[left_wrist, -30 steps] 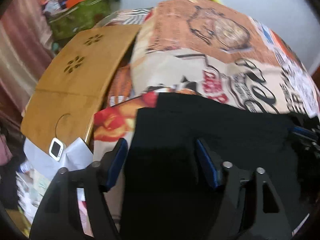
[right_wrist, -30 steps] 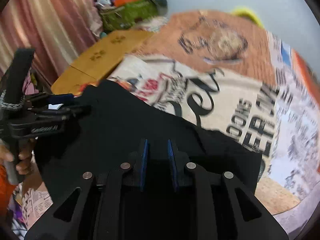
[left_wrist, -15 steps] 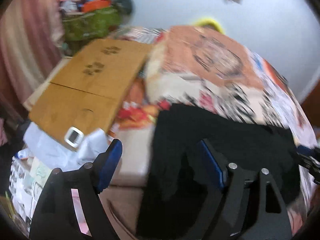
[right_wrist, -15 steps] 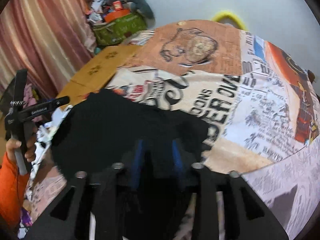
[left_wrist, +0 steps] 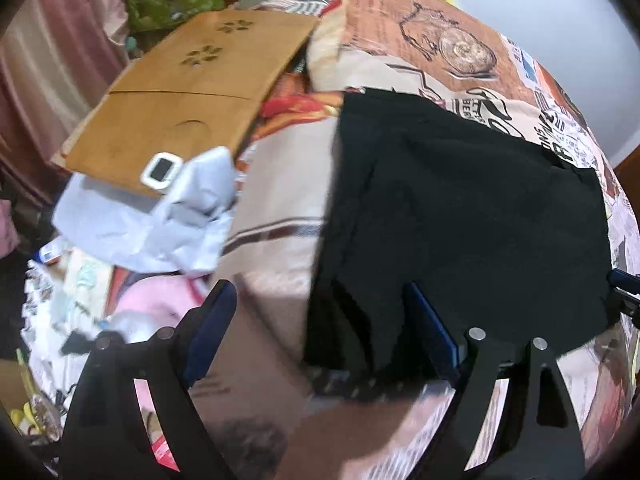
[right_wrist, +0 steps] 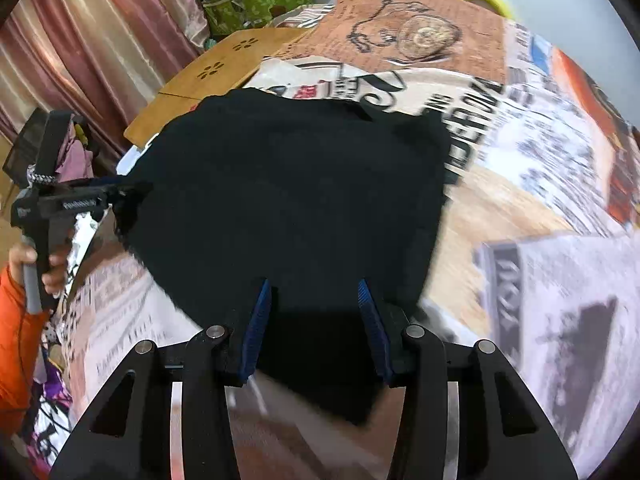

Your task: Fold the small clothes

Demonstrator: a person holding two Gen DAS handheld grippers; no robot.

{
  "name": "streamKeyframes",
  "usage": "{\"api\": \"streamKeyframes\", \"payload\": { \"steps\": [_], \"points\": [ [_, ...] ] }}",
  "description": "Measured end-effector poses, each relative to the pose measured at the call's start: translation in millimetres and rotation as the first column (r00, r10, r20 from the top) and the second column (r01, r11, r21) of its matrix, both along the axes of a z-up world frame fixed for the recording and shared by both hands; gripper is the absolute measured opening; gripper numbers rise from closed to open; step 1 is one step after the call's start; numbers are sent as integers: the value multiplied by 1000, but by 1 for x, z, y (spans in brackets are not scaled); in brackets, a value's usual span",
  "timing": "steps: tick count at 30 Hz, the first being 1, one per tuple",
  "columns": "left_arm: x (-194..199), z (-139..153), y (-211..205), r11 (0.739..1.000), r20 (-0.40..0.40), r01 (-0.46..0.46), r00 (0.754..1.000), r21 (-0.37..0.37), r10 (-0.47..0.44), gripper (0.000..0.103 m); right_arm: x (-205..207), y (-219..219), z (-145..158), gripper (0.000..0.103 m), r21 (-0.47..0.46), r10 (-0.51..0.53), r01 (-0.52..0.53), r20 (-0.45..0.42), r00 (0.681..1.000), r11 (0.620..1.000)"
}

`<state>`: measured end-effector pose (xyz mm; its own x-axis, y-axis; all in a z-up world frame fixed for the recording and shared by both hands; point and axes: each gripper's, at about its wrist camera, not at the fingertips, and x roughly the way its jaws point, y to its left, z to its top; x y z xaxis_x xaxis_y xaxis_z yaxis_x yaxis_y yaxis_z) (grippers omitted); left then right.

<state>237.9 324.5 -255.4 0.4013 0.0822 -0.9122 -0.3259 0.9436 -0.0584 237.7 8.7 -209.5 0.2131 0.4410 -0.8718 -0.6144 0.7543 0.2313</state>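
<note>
On the bed's printed cover [right_wrist: 500, 208] the black garment [right_wrist: 296, 200] lies partly folded, left gripper [left_wrist: 320, 320] jaws opening, right gripper [right_wrist: 312, 316] jaws spread, further folds apparently remaining.

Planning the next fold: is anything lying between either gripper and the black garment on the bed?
Nothing visible does. The black garment lies flat on the printed bedspread, right under the right gripper. The left gripper, jaws opening, straddles its edge. The crumpled white cloth lies off to one side.
</note>
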Motion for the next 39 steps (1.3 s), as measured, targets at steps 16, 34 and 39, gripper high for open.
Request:
{"api": "streamKeyframes", "payload": {
  "steps": [16, 34, 39],
  "points": [
    [-136, 236, -124, 980, 560, 100, 809, 173, -181, 87, -99, -63, 178, 42, 403, -179, 7, 392, 902, 915],
    [-275, 289, -218, 958, 789, -28, 575, 285, -217, 103, -231, -89, 224, 88, 499, -316, -82, 660, 682, 863],
    [-277, 284, -220, 960, 786, -31, 581, 280, -210, 103, -232, -91, 224, 102, 499, -343, -51, 663, 665, 865]
  ]
}}
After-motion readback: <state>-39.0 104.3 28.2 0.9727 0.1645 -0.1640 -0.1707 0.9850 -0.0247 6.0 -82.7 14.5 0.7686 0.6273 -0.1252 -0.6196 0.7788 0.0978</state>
